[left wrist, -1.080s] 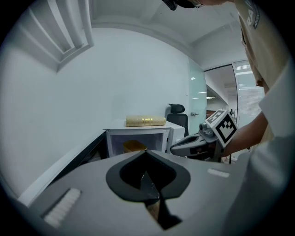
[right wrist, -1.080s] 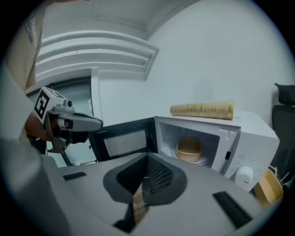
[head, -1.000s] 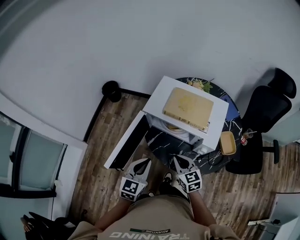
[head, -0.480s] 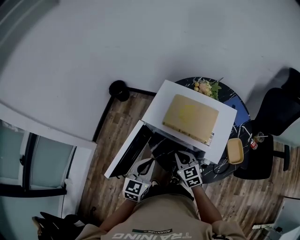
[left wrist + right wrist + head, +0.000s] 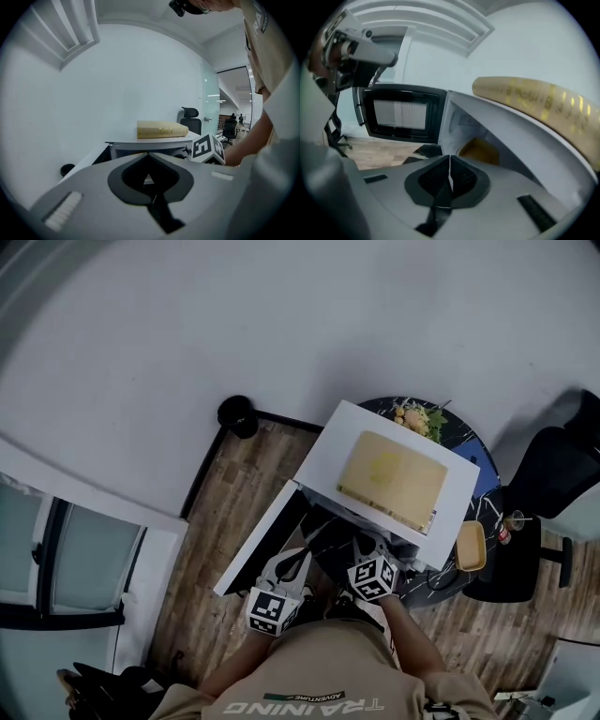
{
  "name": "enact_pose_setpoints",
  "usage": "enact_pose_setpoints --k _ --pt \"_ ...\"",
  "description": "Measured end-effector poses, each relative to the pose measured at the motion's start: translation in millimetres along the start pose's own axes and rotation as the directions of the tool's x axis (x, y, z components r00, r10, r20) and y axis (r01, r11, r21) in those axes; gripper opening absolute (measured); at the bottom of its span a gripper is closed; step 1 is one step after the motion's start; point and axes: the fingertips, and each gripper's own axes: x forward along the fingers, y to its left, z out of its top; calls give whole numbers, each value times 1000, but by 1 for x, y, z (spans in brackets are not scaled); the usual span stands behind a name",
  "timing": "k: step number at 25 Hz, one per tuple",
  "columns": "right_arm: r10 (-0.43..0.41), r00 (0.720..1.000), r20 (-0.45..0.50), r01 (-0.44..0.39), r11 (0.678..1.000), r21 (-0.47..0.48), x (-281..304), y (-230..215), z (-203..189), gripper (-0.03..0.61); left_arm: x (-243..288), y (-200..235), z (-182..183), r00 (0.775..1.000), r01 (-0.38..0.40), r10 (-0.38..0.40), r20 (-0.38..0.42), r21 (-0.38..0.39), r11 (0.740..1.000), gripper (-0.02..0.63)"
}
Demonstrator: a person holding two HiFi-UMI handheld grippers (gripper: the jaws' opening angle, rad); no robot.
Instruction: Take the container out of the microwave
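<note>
"Fingers [image 5: 433,180] on the right gripper [image 5: 373,547] are shut with nothing in them. It's the same on the left gripper [image 5: 286,563]."

"Where is the container [image 5: 482,150]?"

"Inside the microwave [image 5: 328,451], past the open door [image 5: 255,545]."

"What could go wrong?"

"If the fingers go in shut, I think they push the container deeper. If they go in crooked, they could bump the wall and tip it."

The white box-shaped microwave [image 5: 323,460] stands on the left part of the dark round table [image 5: 433,576]. Its black-framed door [image 5: 401,115] is swung wide open to the left. The yellow container [image 5: 480,151] sits inside the open cavity.
</note>
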Motion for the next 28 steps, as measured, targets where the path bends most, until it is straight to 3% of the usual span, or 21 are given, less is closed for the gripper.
enact_pose_setpoints --k 4,8,11,19,28 --pt "-38 992 -121 12 978 -207 16 1 -12 9 -10 14 6 999 -7 8 44 -16 1000 8" --pt "-99 977 -191 15 917 -398 33 2 -21 9 -20 21 4 998 -3 5 69 -27 1000 8" --pt "-143 962 -231 14 875 -483 45 1 -26 9 -30 27 2 997 -3 6 80 -37 999 8" --pt "-235 910 -342 -19 799 -601 73 -15 -41 10 -48 46 -3 995 -25 30 90 -58 998 8" --pt "-217 886 -410 -113 757 -644 92 -21 -49 11 -44 57 -4 995 -16 21 100 -58 998 8"
